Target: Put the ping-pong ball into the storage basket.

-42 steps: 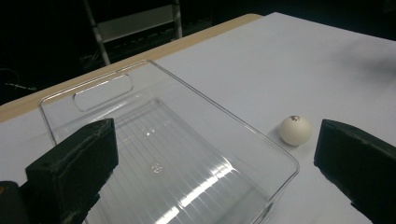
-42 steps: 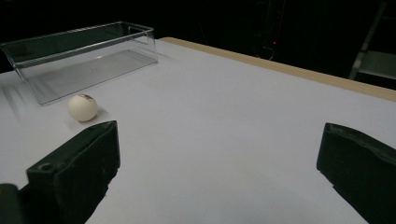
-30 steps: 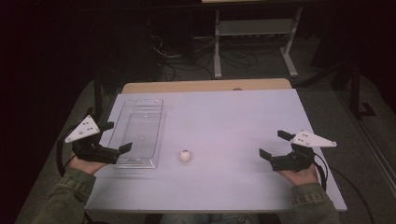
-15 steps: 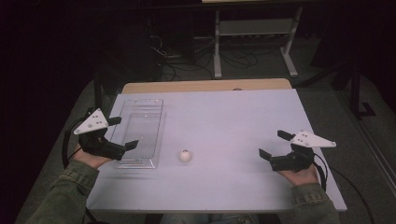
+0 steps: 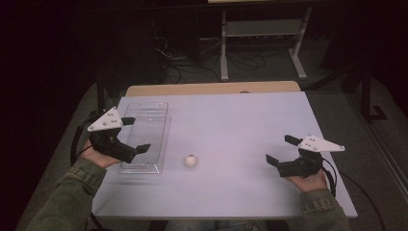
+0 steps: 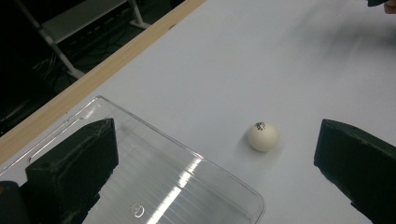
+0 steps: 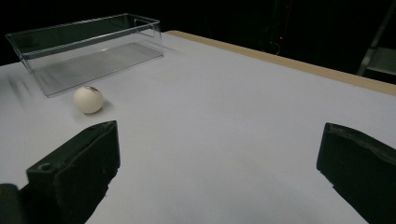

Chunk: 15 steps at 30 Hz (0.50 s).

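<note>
High view, white table (image 5: 231,125), wooden far edge, dark room

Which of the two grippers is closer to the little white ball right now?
The left gripper. It hangs over the clear tray, just beside the ball; the right gripper sits far off near the table's right edge.

Olive-green sleeves (image 5: 72,197) — black jaws, grey three-cornered plates (image 5: 105,120).

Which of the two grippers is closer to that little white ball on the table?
The left. The left gripper hangs over the clear plastic bin, just beside the white ball. The right gripper sits far off on the ball's other side, near the table edge.
</note>
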{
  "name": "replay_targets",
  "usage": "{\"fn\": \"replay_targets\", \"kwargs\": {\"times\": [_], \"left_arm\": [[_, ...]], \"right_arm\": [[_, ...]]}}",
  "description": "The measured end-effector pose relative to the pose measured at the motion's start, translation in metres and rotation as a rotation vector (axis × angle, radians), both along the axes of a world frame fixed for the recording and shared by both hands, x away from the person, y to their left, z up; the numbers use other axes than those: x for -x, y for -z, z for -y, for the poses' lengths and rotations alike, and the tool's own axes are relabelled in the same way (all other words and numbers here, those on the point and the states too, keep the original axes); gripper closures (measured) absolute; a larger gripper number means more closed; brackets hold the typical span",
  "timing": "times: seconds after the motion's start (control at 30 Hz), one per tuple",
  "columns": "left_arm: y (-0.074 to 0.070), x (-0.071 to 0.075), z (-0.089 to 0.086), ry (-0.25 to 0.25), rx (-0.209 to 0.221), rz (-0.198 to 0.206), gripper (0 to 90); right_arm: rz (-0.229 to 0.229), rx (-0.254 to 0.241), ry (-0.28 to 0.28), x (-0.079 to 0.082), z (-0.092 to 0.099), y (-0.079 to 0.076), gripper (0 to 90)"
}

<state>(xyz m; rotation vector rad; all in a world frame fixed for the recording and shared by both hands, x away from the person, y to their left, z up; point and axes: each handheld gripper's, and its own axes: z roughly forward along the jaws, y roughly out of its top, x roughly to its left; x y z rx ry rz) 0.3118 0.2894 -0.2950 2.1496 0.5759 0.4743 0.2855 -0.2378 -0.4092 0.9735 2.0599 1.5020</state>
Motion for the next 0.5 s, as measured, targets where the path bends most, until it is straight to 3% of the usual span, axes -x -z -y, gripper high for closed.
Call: {"fn": "replay_targets", "kwargs": {"times": [0.1,0.27,0.5], "left_arm": [[0.002,-0.005,0.002,0.004,-0.035,-0.02,0.0],[0.0,-0.012,0.003,0.009,-0.043,-0.038,0.0],[-0.006,-0.018,0.009,0.035,-0.086,-0.053,0.0]], "right_arm": [[0.002,0.002,-0.001,0.0,0.0,0.0,0.0],[-0.002,0.002,-0.003,0.0,0.0,0.0,0.0],[-0.001,0.0,-0.005,0.0,0.0,0.0,0.0]]}}
